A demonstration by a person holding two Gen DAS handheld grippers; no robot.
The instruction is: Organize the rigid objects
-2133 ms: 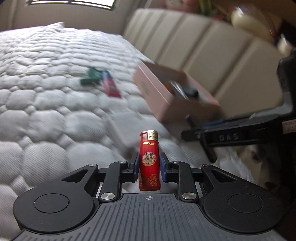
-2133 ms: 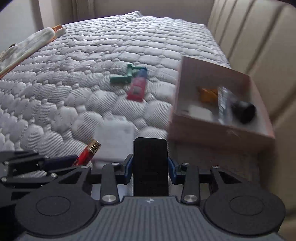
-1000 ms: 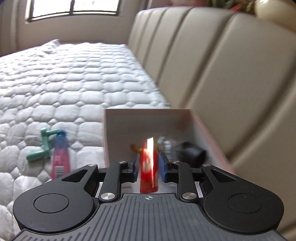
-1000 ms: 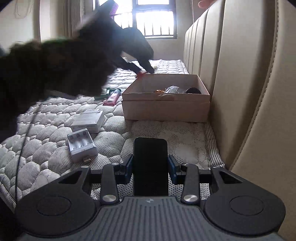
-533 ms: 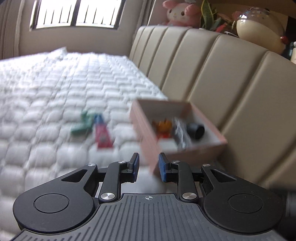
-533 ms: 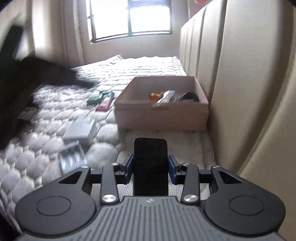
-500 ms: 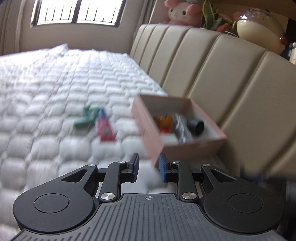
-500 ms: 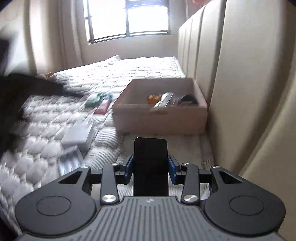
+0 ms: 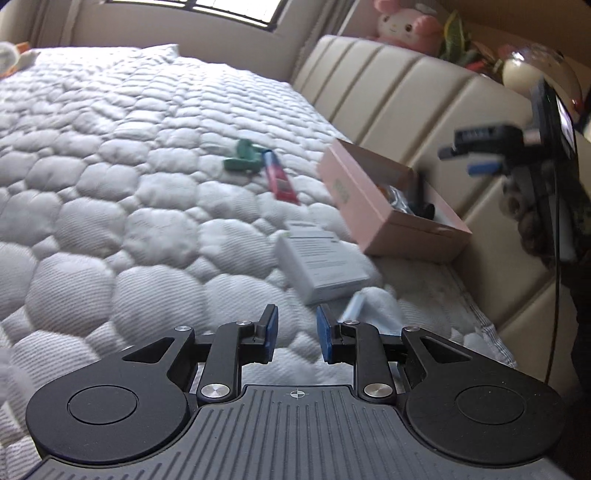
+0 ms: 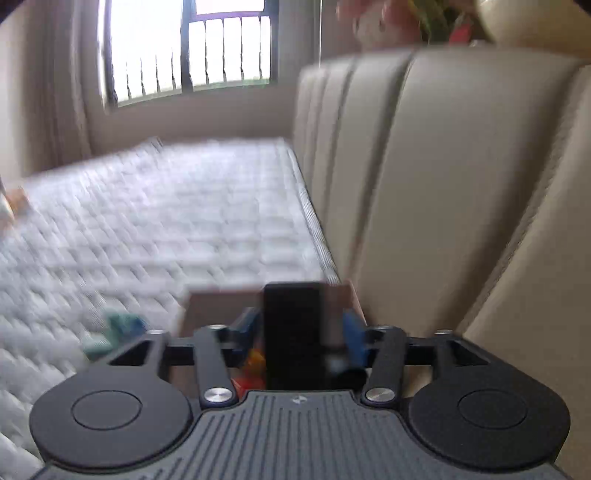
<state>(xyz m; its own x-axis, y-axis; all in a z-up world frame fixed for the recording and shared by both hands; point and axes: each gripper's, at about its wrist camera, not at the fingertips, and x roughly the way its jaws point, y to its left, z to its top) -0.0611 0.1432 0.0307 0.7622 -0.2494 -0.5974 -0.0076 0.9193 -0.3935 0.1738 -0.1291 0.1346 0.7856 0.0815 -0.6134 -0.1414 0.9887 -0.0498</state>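
Observation:
My left gripper [image 9: 295,334] is open and empty, low over the quilted mattress. Ahead of it lie a white flat box [image 9: 321,264] and, partly hidden behind its right finger, a pale charger-like item [image 9: 354,308]. Farther off lie a green plastic piece [image 9: 242,159] and a red tube [image 9: 279,179]. The pink cardboard box [image 9: 373,210] holds several small items. My right gripper [image 10: 299,332] is over that pink box [image 10: 218,306] with a black block [image 10: 293,332] between its jaws. The right view is blurred; the jaws look slightly spread. The other gripper shows in the left wrist view [image 9: 495,147].
A beige padded headboard [image 9: 406,99] runs along the right side of the mattress. A shelf above it carries a pink plush toy [image 9: 406,24] and ornaments. A window [image 10: 192,51] is at the far end. The mattress edge drops off at the near right.
My left gripper dropped the red lighter in the pink box, opened, and pulled back over the mattress. My right gripper carried the black block forward to above the box.

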